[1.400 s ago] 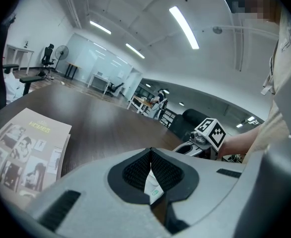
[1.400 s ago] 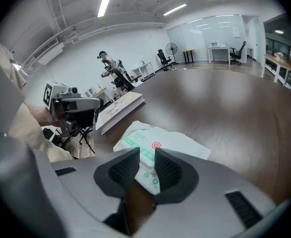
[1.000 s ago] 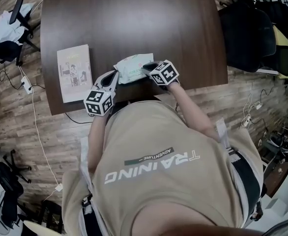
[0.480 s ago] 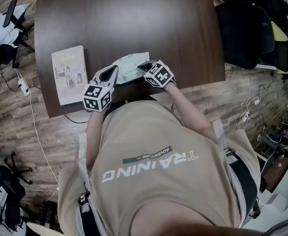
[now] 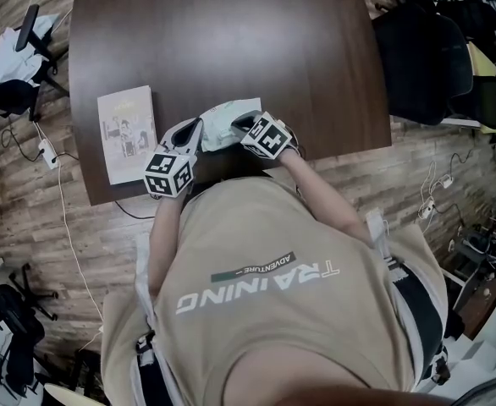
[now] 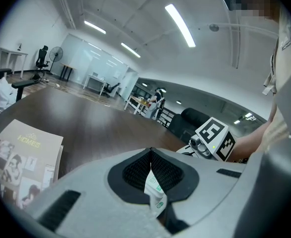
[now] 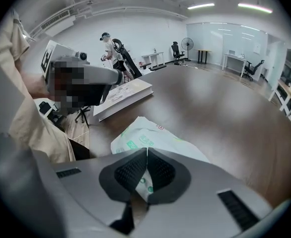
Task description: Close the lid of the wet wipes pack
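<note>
Table: dark brown wooden table [image 5: 231, 41], everything sits near its front edge.
Pack: soft white-and-green wet wipes pack [image 5: 228, 115], long axis crosswise, between both tools.
Left gripper [image 6: 151, 157]: pinching its left film edge.
Right gripper [image 7: 146, 157]: clamped on its right edge.
Lid: hidden; open or closed, untellable.

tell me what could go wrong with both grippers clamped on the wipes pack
The left gripper and right gripper each pinch only thin film at edges of the wet wipes pack; pulling could tear it or slip off.
The pack is near the front edge of the table, so a slip might drop it.
</note>
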Demonstrator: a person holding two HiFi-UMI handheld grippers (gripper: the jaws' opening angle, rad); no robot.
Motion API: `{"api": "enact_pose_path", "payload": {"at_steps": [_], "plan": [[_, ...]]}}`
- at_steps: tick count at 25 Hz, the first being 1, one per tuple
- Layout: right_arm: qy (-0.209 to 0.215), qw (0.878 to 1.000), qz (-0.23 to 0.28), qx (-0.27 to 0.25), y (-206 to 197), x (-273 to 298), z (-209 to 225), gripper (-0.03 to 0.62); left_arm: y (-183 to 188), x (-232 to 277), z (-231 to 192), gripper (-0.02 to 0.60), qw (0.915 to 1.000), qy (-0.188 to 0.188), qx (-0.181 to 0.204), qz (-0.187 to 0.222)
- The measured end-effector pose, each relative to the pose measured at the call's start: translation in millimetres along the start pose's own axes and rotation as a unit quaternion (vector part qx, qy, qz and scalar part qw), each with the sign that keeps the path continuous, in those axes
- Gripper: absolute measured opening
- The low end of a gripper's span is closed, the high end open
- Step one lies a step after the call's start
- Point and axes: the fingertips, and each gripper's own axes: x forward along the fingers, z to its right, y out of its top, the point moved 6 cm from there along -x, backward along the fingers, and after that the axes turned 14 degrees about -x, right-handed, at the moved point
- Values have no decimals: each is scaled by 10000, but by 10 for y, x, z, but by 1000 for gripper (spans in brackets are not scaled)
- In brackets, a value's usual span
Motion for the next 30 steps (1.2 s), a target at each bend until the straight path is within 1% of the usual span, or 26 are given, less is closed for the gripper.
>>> {"api": "enact_pose_path", "payload": {"at_steps": [5, 10, 13, 18, 22, 24, 26, 30], "plan": [[31, 10000, -55, -42, -39, 34, 9, 15, 13, -1, -43, 5, 10000, 64, -13, 17], [87, 9987, -212, -461, -21, 148, -20, 15, -87, 9, -163, 5, 9998, 129, -171, -31], [146, 9987, -191, -448, -36, 164, -15, 17, -99, 18, -194, 5, 9996, 189, -231, -18], [124, 9986, -202, -464, -44, 180, -44, 17, -55, 31, -221, 5, 9996, 212, -159, -15], [-43, 9989, -56, -471, -25, 162, -45, 17, 21, 34, -202, 5, 9996, 239, -147, 64], [-117, 9992, 20, -385, -32, 175, -51, 17, 42, 16, -193, 5, 9996, 242, -124, 79], [-109, 9997, 95, -172, -41, 191, -60, 17, 52, -8, -178, 5, 9997, 234, -81, 61], [39, 9984, 306, 482, -98, 160, -19, 15, 190, -57, -113, 5, 9996, 238, 72, 144]]}}
